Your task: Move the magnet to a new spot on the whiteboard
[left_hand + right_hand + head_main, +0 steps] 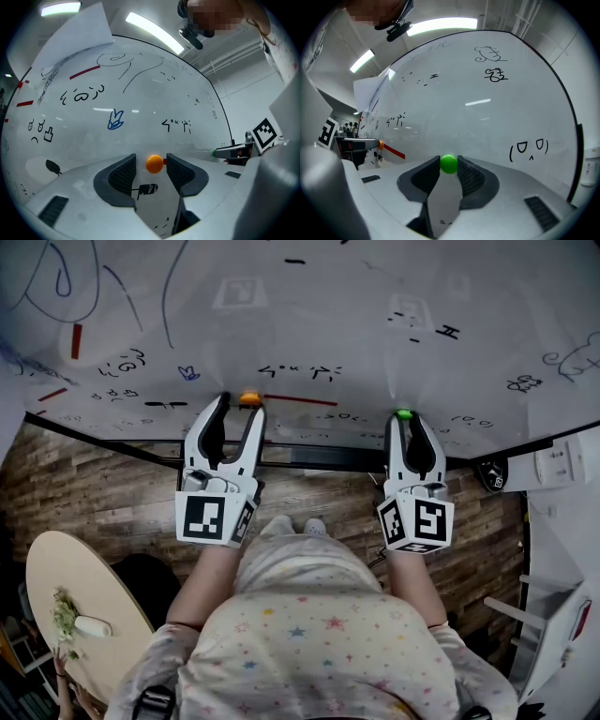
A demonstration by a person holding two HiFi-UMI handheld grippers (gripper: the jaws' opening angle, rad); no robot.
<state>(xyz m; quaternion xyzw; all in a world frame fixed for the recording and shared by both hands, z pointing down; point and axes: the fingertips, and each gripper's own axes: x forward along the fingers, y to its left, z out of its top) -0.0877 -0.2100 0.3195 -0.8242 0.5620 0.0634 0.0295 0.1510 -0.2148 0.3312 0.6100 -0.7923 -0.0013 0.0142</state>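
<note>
In the head view both tools are pressed up to the whiteboard [328, 324], near its lower edge. The left gripper [240, 409] has its jaws spread around an orange magnet [249, 397], and the right gripper [403, 421] has its jaws drawn in on a green magnet [403, 413]; the two magnets are well apart. The left gripper view shows the orange magnet on the board between the pads [123, 172], with a clear gap on the left side and the right pad just beside it, so nothing is clamped. A short red line peeks out behind it. In the right gripper view both pads [469, 177] touch the green magnet, which sits pinched at the jaw tips against the board. I judge this to be the grasp step, with the green magnet already held and not yet lifted. The next move likely calls for a firm pull to break it free, then a carry to bare board away from the scribbles. The left jaws would first need closing. No container shows in any view.
</note>
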